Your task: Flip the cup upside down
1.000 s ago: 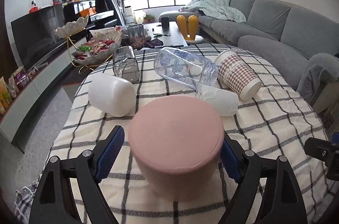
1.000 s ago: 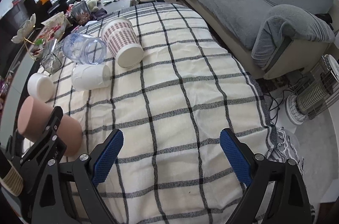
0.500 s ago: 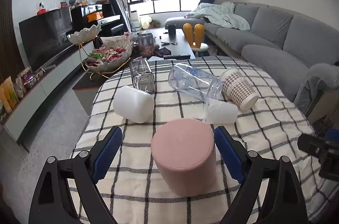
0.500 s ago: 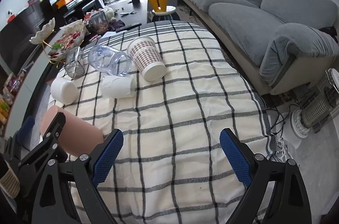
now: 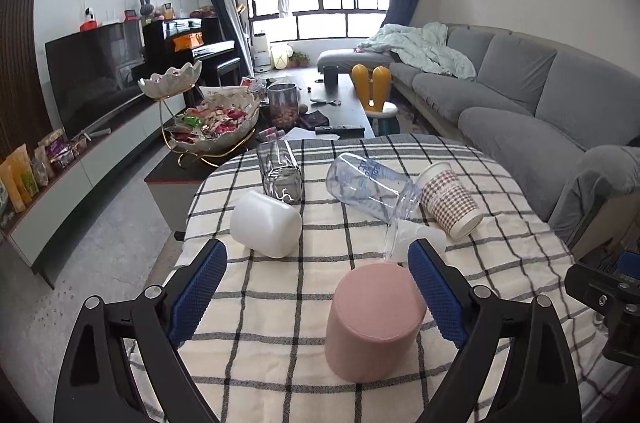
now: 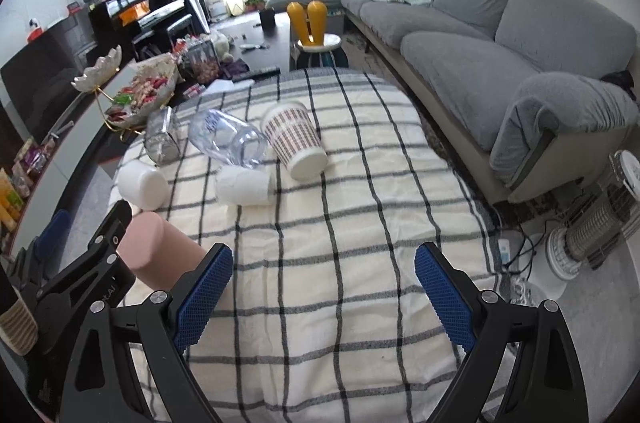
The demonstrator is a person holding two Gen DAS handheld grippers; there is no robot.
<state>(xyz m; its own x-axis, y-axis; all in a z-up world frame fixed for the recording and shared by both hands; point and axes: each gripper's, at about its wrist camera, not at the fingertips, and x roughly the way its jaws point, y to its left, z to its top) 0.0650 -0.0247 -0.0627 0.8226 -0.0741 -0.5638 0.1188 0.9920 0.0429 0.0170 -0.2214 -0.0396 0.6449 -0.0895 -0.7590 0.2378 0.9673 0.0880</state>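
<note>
Left wrist view shows the matte pink cylindrical cup (image 5: pixel 374 319) standing base-up on the checked tablecloth (image 5: pixel 280 287), just ahead and right of centre between the wide-spread left gripper (image 5: pixel 316 291), nearer than the equally wide, empty right gripper (image 6: pixel 322 293).

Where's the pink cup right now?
The pink cup stands upside down on the checked tablecloth, at the near edge in the left wrist view, between the open left tool's fingers, with the small white cup lying just beyond it.
</note>
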